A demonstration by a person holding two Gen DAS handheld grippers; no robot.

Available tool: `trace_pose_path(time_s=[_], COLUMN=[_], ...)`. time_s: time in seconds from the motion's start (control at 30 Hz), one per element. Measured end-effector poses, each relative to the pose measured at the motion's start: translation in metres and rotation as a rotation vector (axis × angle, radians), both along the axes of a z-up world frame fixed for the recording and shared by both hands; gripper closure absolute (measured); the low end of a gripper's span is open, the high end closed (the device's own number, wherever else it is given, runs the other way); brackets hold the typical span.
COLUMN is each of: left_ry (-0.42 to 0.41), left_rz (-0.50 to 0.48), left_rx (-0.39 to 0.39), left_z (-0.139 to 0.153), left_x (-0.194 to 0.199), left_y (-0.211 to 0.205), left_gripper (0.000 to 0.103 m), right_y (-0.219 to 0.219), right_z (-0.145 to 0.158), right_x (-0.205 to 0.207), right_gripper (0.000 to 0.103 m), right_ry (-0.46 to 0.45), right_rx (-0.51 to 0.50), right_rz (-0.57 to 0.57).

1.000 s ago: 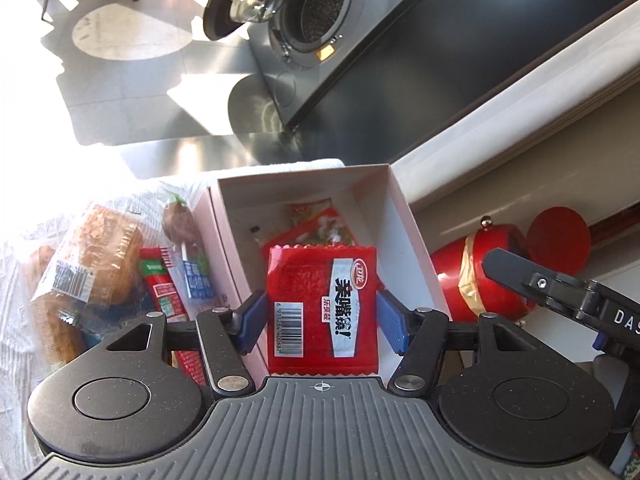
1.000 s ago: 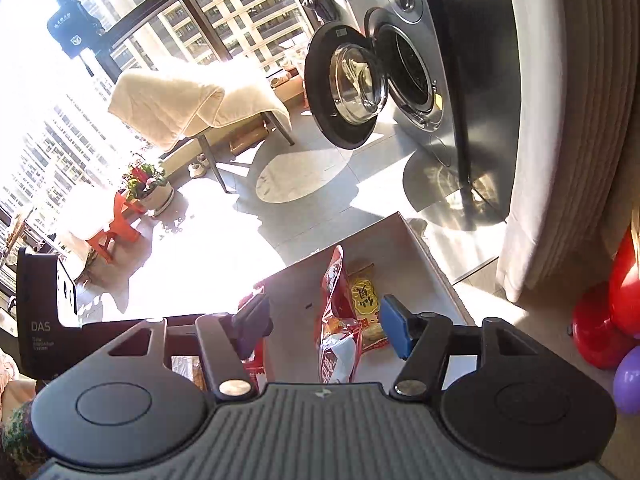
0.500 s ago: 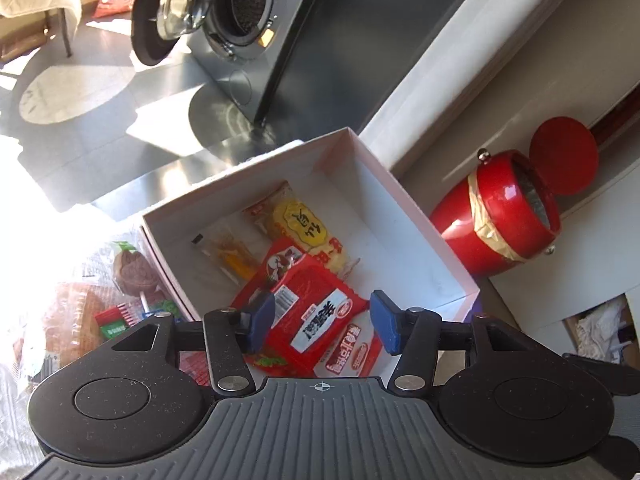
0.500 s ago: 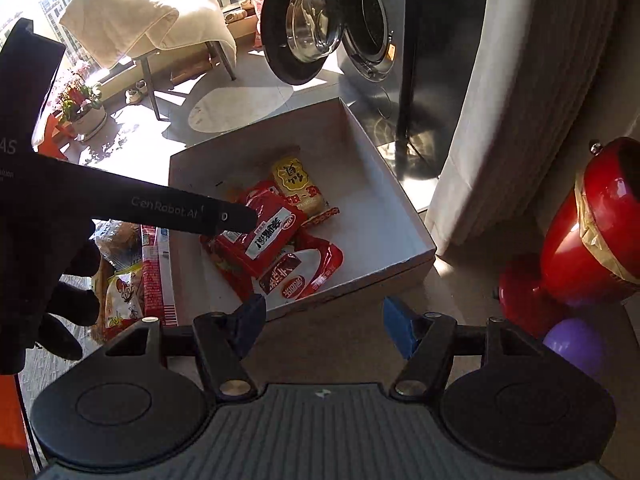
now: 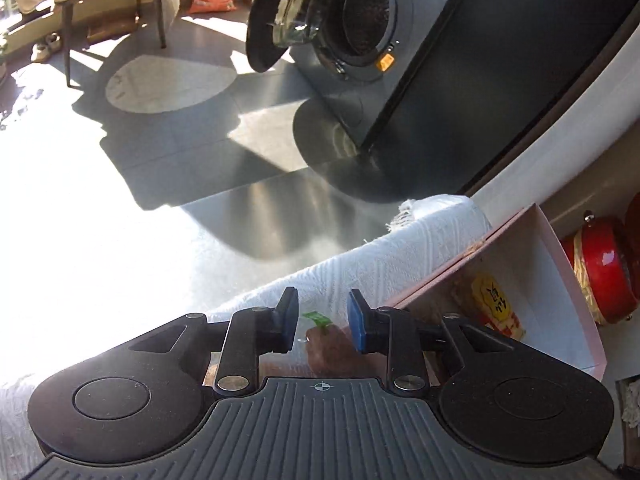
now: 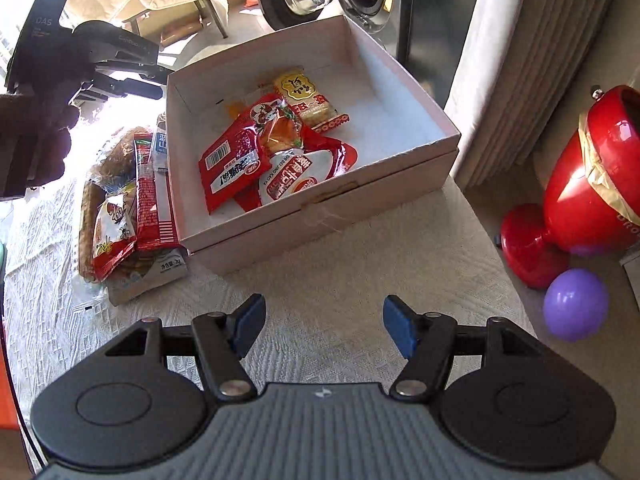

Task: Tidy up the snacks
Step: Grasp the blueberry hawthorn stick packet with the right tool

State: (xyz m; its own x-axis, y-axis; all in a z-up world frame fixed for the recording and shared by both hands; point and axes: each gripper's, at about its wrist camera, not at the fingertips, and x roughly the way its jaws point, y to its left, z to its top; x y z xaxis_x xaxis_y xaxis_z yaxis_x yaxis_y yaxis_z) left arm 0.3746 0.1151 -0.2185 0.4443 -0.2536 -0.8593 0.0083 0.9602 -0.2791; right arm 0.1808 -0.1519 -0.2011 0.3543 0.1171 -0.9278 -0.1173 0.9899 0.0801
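While snacks [image 6: 120, 216] crowd the box [image 6: 400, 168], a washer [image 5: 360, 20] stands beyond.

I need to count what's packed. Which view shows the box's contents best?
The right wrist view: it looks down into the open box, its packets all visible. The left wrist view catches only one corner and a yellow packet.

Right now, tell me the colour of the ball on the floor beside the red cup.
The ball is purple, and it shows best in the right wrist view.

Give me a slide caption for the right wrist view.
Open right gripper hovers over the tablecloth before a white box of snack packets; more snacks lie left of it.
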Motion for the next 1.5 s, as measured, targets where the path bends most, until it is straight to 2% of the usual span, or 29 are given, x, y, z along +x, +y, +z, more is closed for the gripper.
trace_pose_path(time_s=[0.1, 0.17, 0.2, 0.33, 0.37, 0.47, 0.57, 0.63, 0.73, 0.8, 0.87, 0.93, 0.97, 1.07, 1.17, 1.27, 1.33, 1.5], left_ry=[-0.006, 0.004, 0.018, 0.037, 0.039, 0.060, 0.099, 0.097, 0.130, 0.177, 0.171, 0.118, 0.079, 0.015, 0.017, 0.050, 0.071, 0.094], left_rz=[0.019, -0.032, -0.093, -0.226, -0.240, -0.281, -0.315, -0.332, -0.321, -0.316, -0.287, -0.193, -0.105, 0.092, 0.176, 0.169, 0.131, 0.009], left_rx=[-0.042, -0.037, -0.029, -0.025, -0.031, -0.063, -0.101, -0.094, -0.139, -0.191, -0.221, -0.227, -0.237, -0.235, -0.193, -0.193, -0.167, -0.043], left_z=[-0.004, -0.008, -0.011, -0.013, -0.013, -0.015, -0.018, -0.016, -0.016, -0.018, -0.013, 0.002, 0.012, 0.030, 0.032, 0.029, 0.022, 0.006], left_x=[-0.021, -0.027, -0.031, -0.047, -0.051, -0.072, -0.094, -0.111, -0.130, -0.143, -0.156, -0.172, -0.182, -0.208, -0.230, -0.249, -0.259, -0.274], left_y=[0.016, 0.015, 0.009, 0.001, 0.002, 0.012, 0.017, 0.018, 0.024, 0.029, 0.036, 0.050, 0.062, 0.089, 0.096, 0.087, 0.076, 0.034], left_gripper=[0.075, 0.075, 0.073, 0.073, 0.073, 0.073, 0.073, 0.072, 0.073, 0.073, 0.073, 0.072, 0.073, 0.073, 0.072, 0.072, 0.072, 0.072], right_y=[0.005, 0.011, 0.018, 0.050, 0.059, 0.076, 0.098, 0.115, 0.134, 0.138, 0.138, 0.137, 0.137, 0.139, 0.152, 0.162, 0.164, 0.140], right_z=[-0.001, 0.000, -0.001, -0.013, -0.016, -0.022, -0.029, -0.035, -0.029, -0.025, -0.019, -0.010, -0.007, -0.004, -0.016, -0.036, -0.044, -0.030], right_x=[0.004, 0.008, 0.012, 0.029, 0.035, 0.041, 0.037, 0.029, 0.007, -0.005, -0.013, -0.015, -0.013, 0.003, 0.029, 0.048, 0.049, 0.019], right_gripper=[0.038, 0.038, 0.038, 0.038, 0.036, 0.035, 0.035, 0.045, 0.050, 0.050, 0.050, 0.049, 0.048, 0.038, 0.038, 0.040, 0.065, 0.066], right_ry=[0.001, 0.000, 0.004, -0.008, 0.005, 0.022, 0.022, 0.052, 0.053, 0.103, 0.126, 0.097, 0.078, 0.017, 0.006, 0.039, 0.072, 0.058], right_rx=[0.042, 0.090, 0.111, 0.132, 0.136, 0.232, 0.214, 0.189, 0.135, 0.152, 0.165, 0.151, 0.141, 0.126, 0.129, 0.112, 0.091, 0.061], right_rz=[-0.005, 0.004, 0.019, 0.061, 0.054, 0.045, 0.081, 0.148, 0.278, 0.338, 0.361, 0.342, 0.322, 0.241, 0.157, 0.102, 0.142, 0.200])
